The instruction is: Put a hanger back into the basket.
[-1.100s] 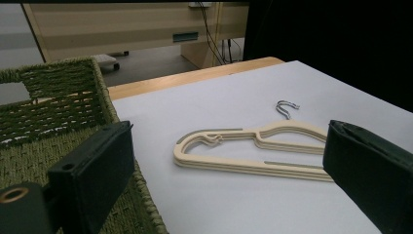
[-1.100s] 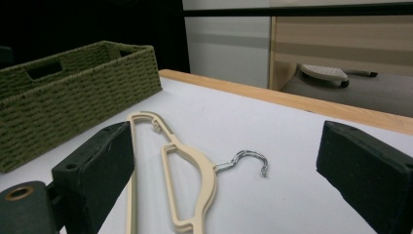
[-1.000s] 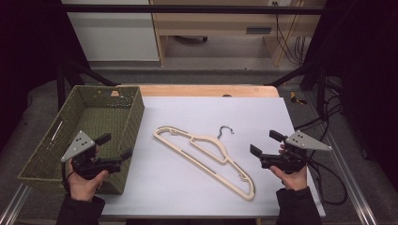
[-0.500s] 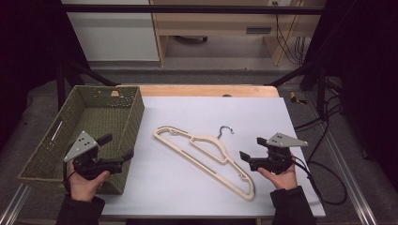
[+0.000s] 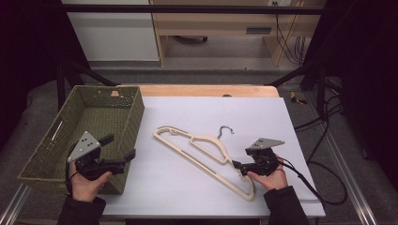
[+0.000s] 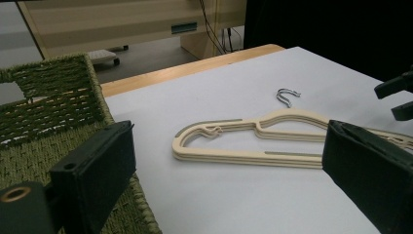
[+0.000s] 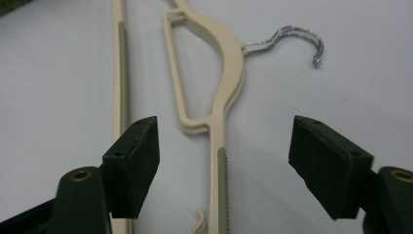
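Observation:
A stack of beige plastic hangers (image 5: 216,145) with a metal hook (image 5: 226,129) lies slantwise on the white table top. My right gripper (image 5: 239,158) is low over their right end. In the right gripper view its jaws (image 7: 226,156) straddle the hangers' upper arm (image 7: 229,73) without touching it. They have just been closing and still stand open. My left gripper (image 5: 121,146) hovers open and empty at the near right corner of the green woven basket (image 5: 136,112). In the left gripper view it (image 6: 231,165) faces the hangers (image 6: 229,158), with the right gripper (image 6: 397,97) at the far right.
The basket (image 6: 48,112) takes up the table's left side, and I see nothing inside it. White sheet (image 5: 187,187) lies bare in front of the hangers. A wooden strip (image 5: 206,90) runs along the far edge. Cables (image 5: 309,180) trail off the right side.
My right gripper has moved left and down onto the hangers' right end, and its jaws have narrowed. The left gripper, the hangers and the basket have stayed put.

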Demonstrator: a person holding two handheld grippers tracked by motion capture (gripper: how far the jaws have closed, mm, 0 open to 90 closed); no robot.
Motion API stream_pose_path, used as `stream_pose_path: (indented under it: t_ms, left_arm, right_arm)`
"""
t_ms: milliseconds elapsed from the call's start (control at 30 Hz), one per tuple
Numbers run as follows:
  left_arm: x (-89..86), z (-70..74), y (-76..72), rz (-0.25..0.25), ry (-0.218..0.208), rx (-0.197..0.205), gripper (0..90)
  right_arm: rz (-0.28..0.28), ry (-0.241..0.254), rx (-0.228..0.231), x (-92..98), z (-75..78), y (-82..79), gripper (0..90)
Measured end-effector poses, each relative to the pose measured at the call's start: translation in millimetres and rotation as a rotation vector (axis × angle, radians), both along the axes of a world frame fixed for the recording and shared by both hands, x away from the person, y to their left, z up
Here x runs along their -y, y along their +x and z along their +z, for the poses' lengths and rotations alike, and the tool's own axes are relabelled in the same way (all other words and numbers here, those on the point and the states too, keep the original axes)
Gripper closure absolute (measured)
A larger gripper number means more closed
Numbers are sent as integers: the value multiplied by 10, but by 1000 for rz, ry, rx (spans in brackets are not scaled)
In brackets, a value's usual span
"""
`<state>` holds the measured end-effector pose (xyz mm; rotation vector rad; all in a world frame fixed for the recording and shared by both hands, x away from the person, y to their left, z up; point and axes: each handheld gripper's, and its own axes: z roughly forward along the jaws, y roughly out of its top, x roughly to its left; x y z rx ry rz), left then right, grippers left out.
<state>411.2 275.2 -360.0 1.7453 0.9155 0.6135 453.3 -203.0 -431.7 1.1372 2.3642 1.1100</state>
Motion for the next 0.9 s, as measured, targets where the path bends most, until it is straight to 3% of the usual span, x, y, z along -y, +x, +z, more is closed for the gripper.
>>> stream_pose_path:
  t_ms: [200, 433, 633, 667, 767, 800, 900]
  left_arm:
    - [4, -6, 4, -1, 4, -3, 55]
    - [26, -11, 4, -3, 7, -4, 56]
    - [38, -27, 15, -8, 14, -12, 58]
    - [46, -32, 18, -10, 14, -14, 58]
    - [59, -35, 19, -9, 12, -13, 58]
    - [65, -34, 19, -13, 19, -15, 58]
    - [77, -39, 22, -15, 23, -17, 59]
  right_arm:
    - [19, -73, -65, -73, -167, 54, 380]
    - [11, -97, -143, -99, -290, 105, 522]
    - [26, -109, -170, -116, -337, 136, 608]
    - [23, -137, -166, -122, -345, 136, 648]
    - [3, -142, -172, -124, -340, 139, 691]
    - [-19, -126, -205, -132, -326, 140, 727]
    - [0, -123, -216, -120, -324, 152, 773]
